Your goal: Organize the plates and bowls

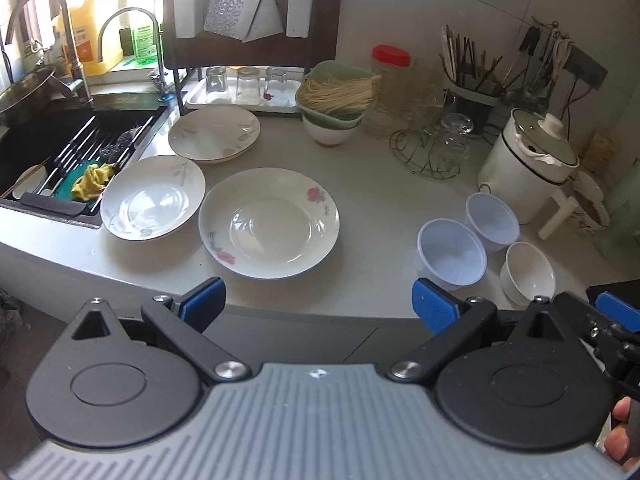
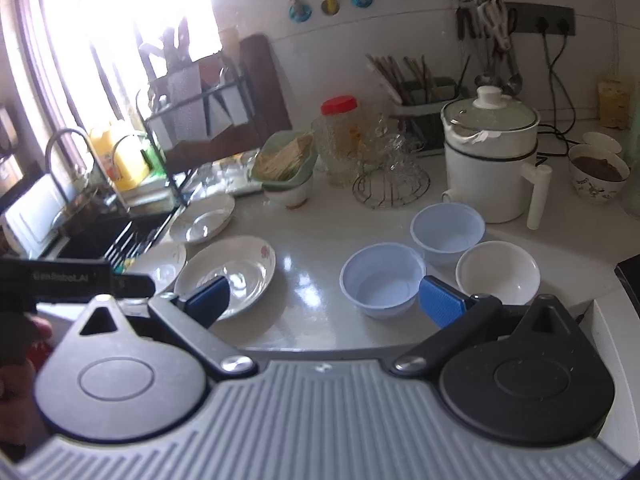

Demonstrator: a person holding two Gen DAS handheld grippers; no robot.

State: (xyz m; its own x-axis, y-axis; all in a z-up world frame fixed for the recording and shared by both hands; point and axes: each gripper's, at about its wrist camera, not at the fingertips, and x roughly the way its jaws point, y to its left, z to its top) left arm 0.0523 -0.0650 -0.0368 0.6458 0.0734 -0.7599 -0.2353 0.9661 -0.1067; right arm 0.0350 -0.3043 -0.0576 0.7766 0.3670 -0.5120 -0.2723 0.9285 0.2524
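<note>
Grippers left point(image 1: 318, 304) and right point(image 2: 324, 300) hover level, fingers spread.

Right view: sink point(image 2: 120, 236) area blurred and blown out by window glare; far plate point(image 2: 203, 218) pattern probably floral, unreadable.

Daylight floods from the window point(image 2: 132, 12) far left of the tongs, blown out; glare streaks the tabletop point(image 2: 304, 276). Right view slightly blurred; fisheye bends edges.
</note>
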